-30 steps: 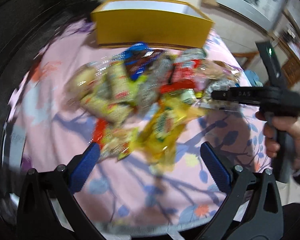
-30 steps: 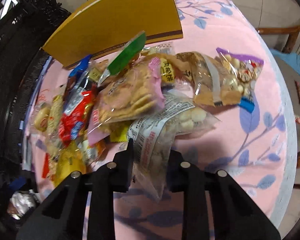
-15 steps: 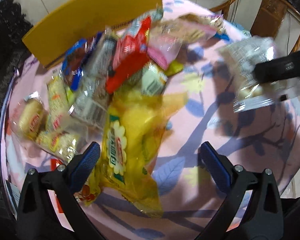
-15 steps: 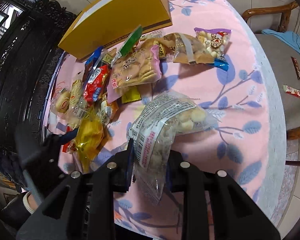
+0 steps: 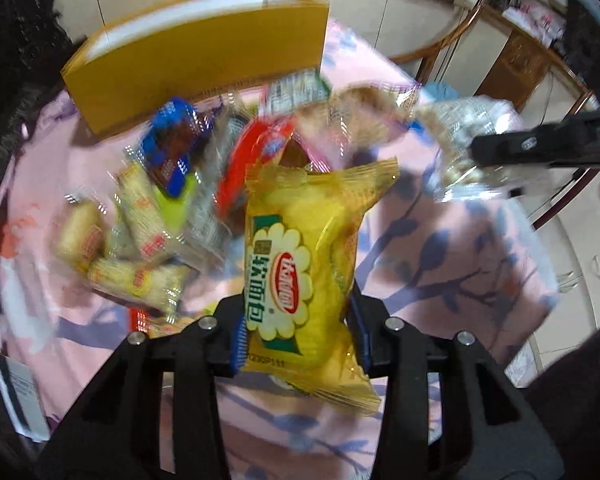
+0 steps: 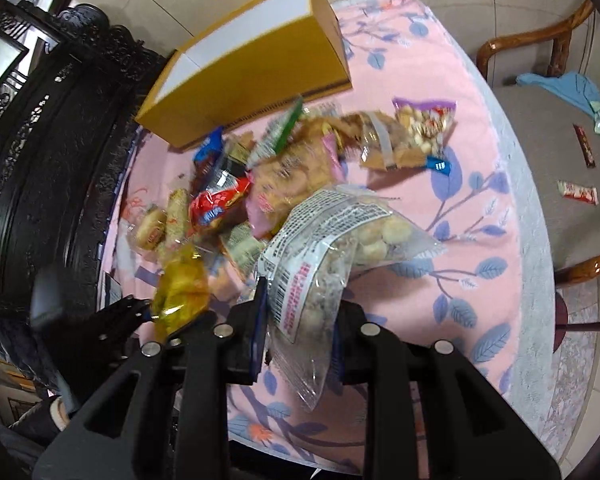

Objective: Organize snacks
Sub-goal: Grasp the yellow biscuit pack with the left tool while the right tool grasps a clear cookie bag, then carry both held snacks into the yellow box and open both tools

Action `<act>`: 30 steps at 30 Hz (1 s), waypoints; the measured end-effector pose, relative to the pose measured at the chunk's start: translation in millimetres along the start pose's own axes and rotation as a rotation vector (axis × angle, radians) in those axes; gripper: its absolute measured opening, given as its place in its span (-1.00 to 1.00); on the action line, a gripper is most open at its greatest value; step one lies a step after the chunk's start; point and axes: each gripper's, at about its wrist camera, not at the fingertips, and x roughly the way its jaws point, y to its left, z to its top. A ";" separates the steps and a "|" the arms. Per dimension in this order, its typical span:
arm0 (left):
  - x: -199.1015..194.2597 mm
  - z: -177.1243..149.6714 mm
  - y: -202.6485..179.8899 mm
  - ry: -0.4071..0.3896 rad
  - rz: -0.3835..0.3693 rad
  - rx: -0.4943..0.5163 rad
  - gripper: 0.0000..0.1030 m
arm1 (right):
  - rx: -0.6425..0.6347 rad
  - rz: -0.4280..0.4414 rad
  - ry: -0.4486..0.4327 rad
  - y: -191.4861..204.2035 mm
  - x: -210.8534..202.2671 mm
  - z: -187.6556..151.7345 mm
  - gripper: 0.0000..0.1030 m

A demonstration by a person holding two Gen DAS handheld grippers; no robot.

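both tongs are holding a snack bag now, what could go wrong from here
1. The left tongs grip the yellow bread bag only at its lower end; it may slip or swing.
2. The right tongs pinch the clear puff bag by one end; it might slide out before reaching the yellow box.

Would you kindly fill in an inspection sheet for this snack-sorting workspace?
Surface: pink floral tablecloth over the table.
Job's things: open yellow box behind a snack pile; yellow bread packet and clear biscuit bag are both gripped.
Clutter: small wrappers and blue cloth on a chair.
Grippers: left gripper shut on the yellow bread packet; right gripper shut on the clear biscuit bag.
Cables: nothing seen.
Surroundings: dark carved cabinet, wooden chair, tiled floor.
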 end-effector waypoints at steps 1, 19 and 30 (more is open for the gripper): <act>-12.6 5.2 1.8 -0.026 0.001 0.004 -0.20 | -0.008 0.004 -0.009 2.6 -3.6 2.2 -0.48; -84.3 218.7 110.3 -0.405 0.132 -0.115 -0.20 | -0.249 0.102 -0.367 96.0 -15.9 214.7 -0.48; -75.7 277.2 138.5 -0.460 0.320 -0.153 0.96 | -0.272 -0.059 -0.415 97.9 -13.8 269.0 0.60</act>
